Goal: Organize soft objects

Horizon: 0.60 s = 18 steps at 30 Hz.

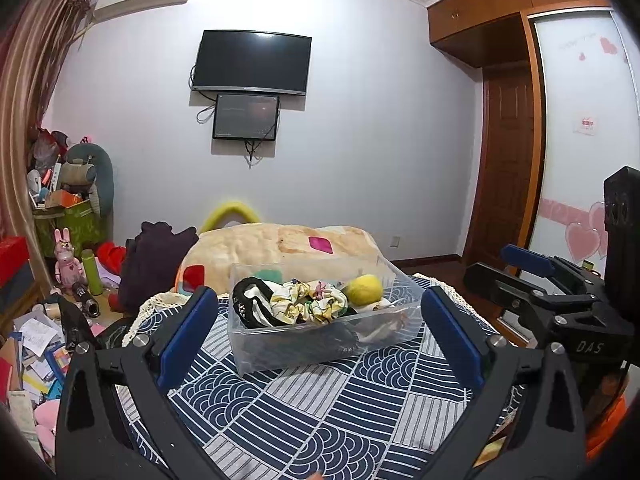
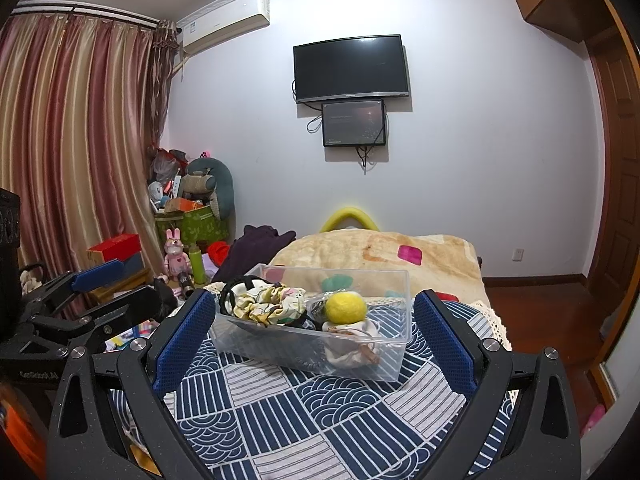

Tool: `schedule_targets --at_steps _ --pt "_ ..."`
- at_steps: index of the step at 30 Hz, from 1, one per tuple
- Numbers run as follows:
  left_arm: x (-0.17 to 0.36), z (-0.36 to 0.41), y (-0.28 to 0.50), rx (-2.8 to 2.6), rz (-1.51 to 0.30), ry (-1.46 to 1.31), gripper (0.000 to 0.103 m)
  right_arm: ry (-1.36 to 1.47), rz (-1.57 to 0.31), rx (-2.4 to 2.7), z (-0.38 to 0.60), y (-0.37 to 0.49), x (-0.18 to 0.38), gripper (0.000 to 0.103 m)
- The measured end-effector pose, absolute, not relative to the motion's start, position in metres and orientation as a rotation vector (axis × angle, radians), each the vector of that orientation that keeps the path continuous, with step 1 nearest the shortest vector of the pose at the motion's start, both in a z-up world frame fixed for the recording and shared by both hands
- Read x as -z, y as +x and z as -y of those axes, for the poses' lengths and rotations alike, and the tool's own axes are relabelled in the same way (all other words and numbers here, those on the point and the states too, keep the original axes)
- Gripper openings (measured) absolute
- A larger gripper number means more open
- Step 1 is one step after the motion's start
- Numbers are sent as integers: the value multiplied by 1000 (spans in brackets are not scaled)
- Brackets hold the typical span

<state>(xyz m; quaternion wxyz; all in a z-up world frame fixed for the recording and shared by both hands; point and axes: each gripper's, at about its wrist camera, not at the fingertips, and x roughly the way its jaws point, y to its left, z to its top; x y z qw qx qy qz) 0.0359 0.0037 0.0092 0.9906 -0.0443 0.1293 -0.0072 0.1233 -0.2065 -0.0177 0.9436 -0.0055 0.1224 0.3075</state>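
A clear plastic bin (image 1: 256, 344) (image 2: 394, 364) stands on a blue-and-white patterned cloth (image 1: 304, 412) (image 2: 304, 420). Inside lie a yellow felt ball (image 1: 363, 289) (image 2: 345, 307), a floral scrunchie (image 1: 308, 302) (image 2: 266, 304), a black headband (image 1: 250, 300) (image 2: 232, 286) and a small cream pouch (image 2: 350, 330). My left gripper (image 1: 318, 328) is open, its blue pads on either side of the bin's near end, nothing between them. My right gripper (image 2: 314, 336) is open too, framing the bin from a short way back. Each gripper shows at the edge of the other's view.
A beige blanket (image 1: 280, 248) (image 2: 384, 252) lies behind the bin, dark purple clothing (image 1: 156, 260) to its left. Clutter, a pink rabbit figure (image 1: 66, 264) and a green bottle (image 1: 92, 272) fill the floor at left. A wardrobe (image 1: 576, 140) stands at right.
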Motion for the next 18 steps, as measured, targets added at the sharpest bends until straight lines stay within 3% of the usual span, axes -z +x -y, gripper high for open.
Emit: schedule_targets --at_steps 18 --pt "-8 -4 36 29 -267 -101 103 -12 -257 -632 206 123 17 99"
